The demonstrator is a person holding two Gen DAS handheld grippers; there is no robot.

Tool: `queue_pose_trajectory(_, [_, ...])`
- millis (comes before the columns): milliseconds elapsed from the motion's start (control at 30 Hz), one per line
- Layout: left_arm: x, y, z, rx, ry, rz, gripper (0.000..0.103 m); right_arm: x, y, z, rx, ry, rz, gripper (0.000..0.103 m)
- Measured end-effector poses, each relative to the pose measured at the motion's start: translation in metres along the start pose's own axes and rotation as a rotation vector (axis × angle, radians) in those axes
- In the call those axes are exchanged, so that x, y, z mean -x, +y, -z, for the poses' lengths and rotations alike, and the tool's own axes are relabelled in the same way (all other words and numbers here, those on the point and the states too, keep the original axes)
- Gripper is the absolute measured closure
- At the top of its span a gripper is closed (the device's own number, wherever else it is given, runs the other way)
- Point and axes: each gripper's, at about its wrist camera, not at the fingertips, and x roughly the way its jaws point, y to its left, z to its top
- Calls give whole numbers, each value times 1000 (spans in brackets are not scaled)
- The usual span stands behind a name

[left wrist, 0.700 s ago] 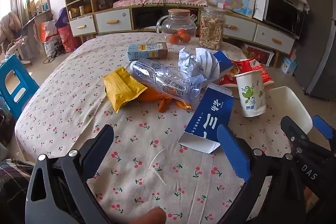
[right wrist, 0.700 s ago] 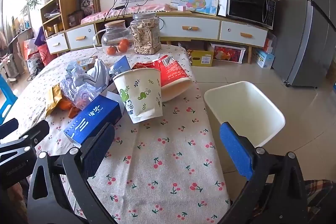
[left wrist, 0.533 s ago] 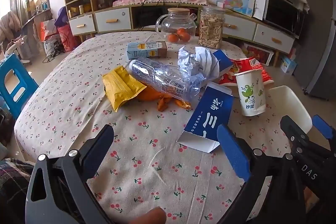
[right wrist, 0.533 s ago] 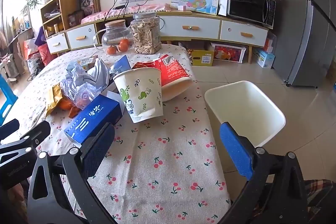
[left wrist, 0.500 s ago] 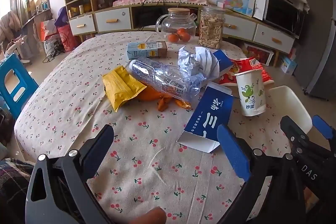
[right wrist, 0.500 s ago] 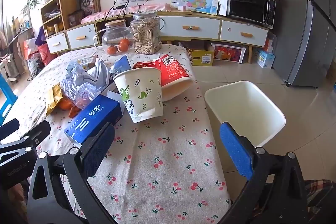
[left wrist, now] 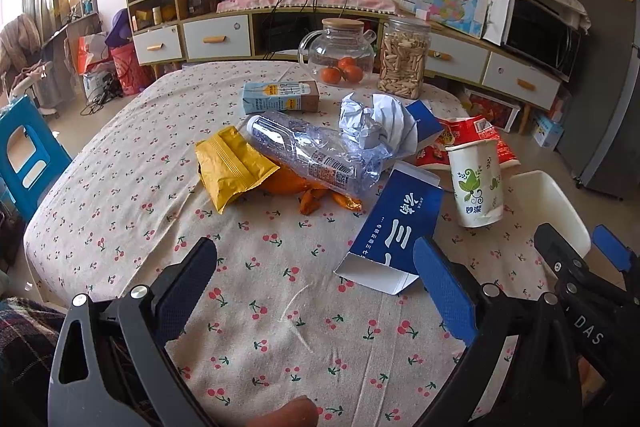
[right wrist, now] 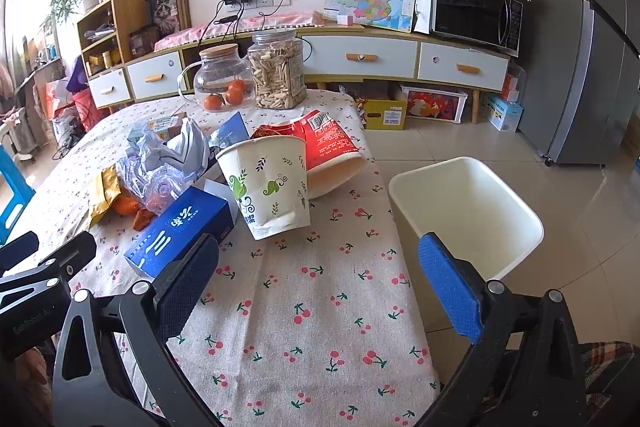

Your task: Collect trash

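Trash lies heaped mid-table: a yellow wrapper (left wrist: 230, 163), a crushed clear bottle (left wrist: 316, 157), crumpled paper (left wrist: 374, 125), a flat blue carton (left wrist: 394, 227), a white paper cup (left wrist: 476, 183) and a red noodle bowl (right wrist: 334, 151). The cup (right wrist: 266, 187) and the blue carton (right wrist: 180, 231) also show in the right wrist view. My left gripper (left wrist: 316, 287) hangs open above the cloth, short of the carton. To the right, my right gripper (right wrist: 318, 273) is open over the table edge, short of the cup, nothing between its fingers. A white bin (right wrist: 468, 211) stands on the floor beside the table.
At the table's far side stand a glass teapot with oranges (left wrist: 340, 53), a jar of snacks (left wrist: 402, 61) and a small drink carton (left wrist: 280, 97). A blue stool (left wrist: 28, 155) is on the left, a low cabinet with a microwave (right wrist: 476, 13) behind, a fridge (right wrist: 580, 39) at right.
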Motion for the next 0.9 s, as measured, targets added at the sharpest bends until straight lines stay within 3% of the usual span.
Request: queue_pose_trajectory(900, [-4,-1,2,10,11,9,7,2,1,-1,0,-14,-17,7])
